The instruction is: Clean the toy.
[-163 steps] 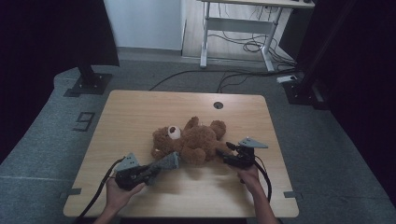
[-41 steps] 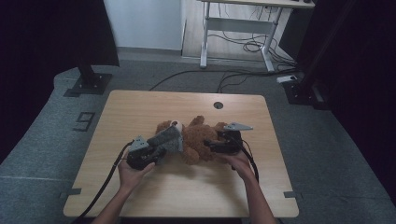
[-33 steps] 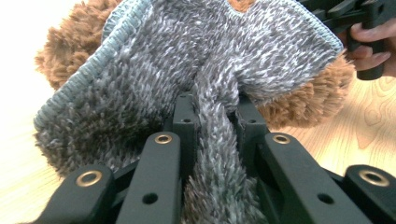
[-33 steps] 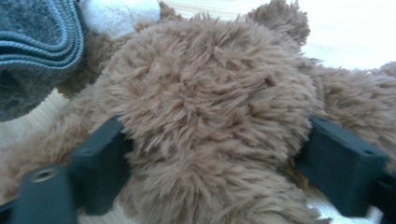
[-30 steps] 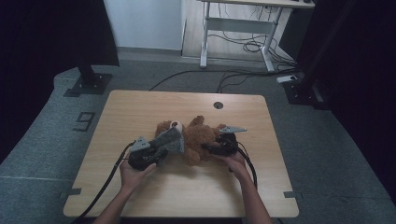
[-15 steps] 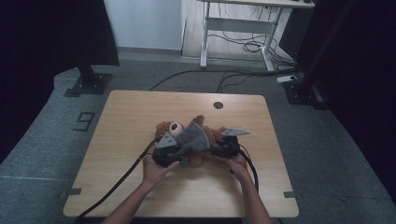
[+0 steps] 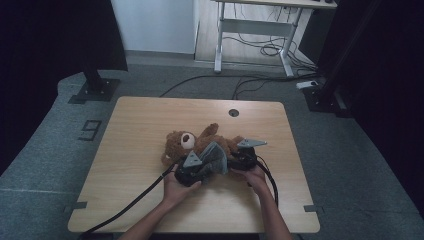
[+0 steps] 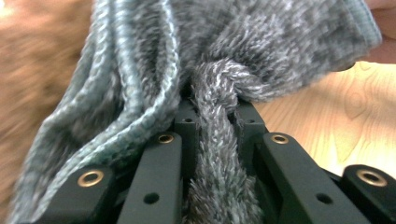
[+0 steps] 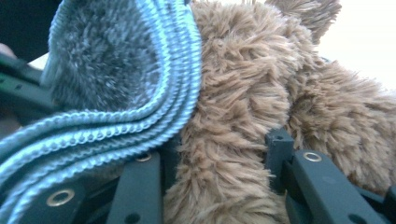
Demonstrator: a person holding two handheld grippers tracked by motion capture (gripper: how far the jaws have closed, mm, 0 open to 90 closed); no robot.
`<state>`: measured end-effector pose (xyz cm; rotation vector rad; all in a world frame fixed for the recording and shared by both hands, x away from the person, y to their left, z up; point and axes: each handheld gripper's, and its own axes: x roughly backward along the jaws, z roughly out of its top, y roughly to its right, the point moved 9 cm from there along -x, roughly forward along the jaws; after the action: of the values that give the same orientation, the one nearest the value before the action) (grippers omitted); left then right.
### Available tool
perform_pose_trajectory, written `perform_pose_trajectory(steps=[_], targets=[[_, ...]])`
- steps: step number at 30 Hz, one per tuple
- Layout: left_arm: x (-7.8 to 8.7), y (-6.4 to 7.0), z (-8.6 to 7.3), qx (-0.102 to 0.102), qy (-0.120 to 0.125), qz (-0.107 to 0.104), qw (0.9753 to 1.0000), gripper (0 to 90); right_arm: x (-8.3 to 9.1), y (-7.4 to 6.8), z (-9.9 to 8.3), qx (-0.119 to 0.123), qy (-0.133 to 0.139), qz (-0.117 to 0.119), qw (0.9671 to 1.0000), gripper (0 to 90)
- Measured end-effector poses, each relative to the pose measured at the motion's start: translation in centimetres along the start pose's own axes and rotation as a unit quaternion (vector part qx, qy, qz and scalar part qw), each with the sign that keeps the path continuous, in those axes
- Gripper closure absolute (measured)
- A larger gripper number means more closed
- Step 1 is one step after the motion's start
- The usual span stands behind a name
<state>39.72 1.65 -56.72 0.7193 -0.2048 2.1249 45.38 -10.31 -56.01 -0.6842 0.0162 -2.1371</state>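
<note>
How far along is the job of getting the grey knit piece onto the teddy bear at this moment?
Done: both tools have their grips. The left tool pinches a bunched fold of the grey knit piece; the right tool clamps the teddy bear. In hand: the knit's ribbed edge lies against the bear's fur. Left: the head and far limb are bare.

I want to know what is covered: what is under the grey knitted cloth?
Under the grey knitted cloth lies the lower body of the brown teddy bear, on the table. Which of its legs the cloth covers cannot be seen.
</note>
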Motion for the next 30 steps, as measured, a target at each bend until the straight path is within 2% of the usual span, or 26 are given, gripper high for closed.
perform_pose_trajectory(steps=[2, 5, 6, 8, 12, 14, 16, 19, 21, 22, 23, 24, 26, 27, 30], targets=[[1.4, -1.3, -0.8, 0.013, 0.008, 0.008, 0.9999, 76.1, 0.0, 0.0, -0.1, 0.002, 0.002, 0.006, 1.0, 61.0], [3.0, -2.4, -1.4, 0.023, 0.017, 0.02, 0.9994, 76.1, 0.1, -0.1, -0.1, 0.008, 0.003, 0.012, 0.9999, 61.2], [3.0, -2.4, -1.4, 0.023, 0.017, 0.02, 0.9994, 76.2, 0.1, -0.1, -0.1, 0.008, 0.003, 0.012, 0.9999, 61.2], [4.4, -3.4, -2.0, 0.034, 0.024, 0.031, 0.9987, 76.2, 0.1, -0.1, -0.2, 0.013, 0.005, 0.015, 0.9998, 61.4], [6.1, -5.4, -3.5, 0.049, 0.026, 0.053, 0.997, 76.3, 0.1, 0.0, -0.1, 0.017, 0.007, 0.015, 0.9997, 61.4], [6.9, -6.1, -3.9, 0.057, 0.028, 0.064, 0.996, 76.2, 0.1, 0.0, -0.2, 0.016, 0.009, 0.016, 0.9997, 61.4], [7.3, -6.2, -3.9, 0.057, 0.032, 0.066, 0.9957, 76.3, 0.1, 0.0, -0.2, 0.016, 0.01, 0.017, 0.9997, 61.4], [7.4, -5.8, -3.4, 0.055, 0.041, 0.061, 0.9958, 76.2, 0.0, 0.1, -0.2, 0.015, 0.01, 0.018, 0.9997, 61.4], [7.3, -4.9, -2.7, 0.043, 0.05, 0.05, 0.9966, 76.2, 0.0, 0.1, -0.2, 0.016, 0.01, 0.018, 0.9997, 61.5], [7.0, -3.7, -1.5, 0.028, 0.059, 0.034, 0.9973, 76.2, 0.0, 0.0, -0.2, 0.017, 0.01, 0.019, 0.9996, 61.5], [6.8, -3.0, -0.8, 0.021, 0.064, 0.029, 0.9973, 76.1, 0.0, 0.0, -0.2, 0.018, 0.01, 0.019, 0.9996, 61.4], [6.8, -3.0, -0.8, 0.021, 0.064, 0.029, 0.9973, 76.1, 0.0, 0.0, -0.2, 0.018, 0.01, 0.019, 0.9996, 61.4], [6.1, -1.8, 0.7, 0.008, 0.068, 0.016, 0.9975, 76.1, 0.0, 0.0, -0.2, 0.02, 0.009, 0.019, 0.9996, 61.4], [4.9, -0.5, 1.9, -0.008, 0.063, 0.008, 0.9979, 76.0, 0.0, 0.0, -0.2, 0.02, 0.009, 0.018, 0.9996, 61.4], [2.4, 0.8, 2.8, -0.025, 0.046, 0.001, 0.9986, 75.9, 0.0, -0.1, -0.2, 0.02, 0.008, 0.017, 0.9996, 61.4]])
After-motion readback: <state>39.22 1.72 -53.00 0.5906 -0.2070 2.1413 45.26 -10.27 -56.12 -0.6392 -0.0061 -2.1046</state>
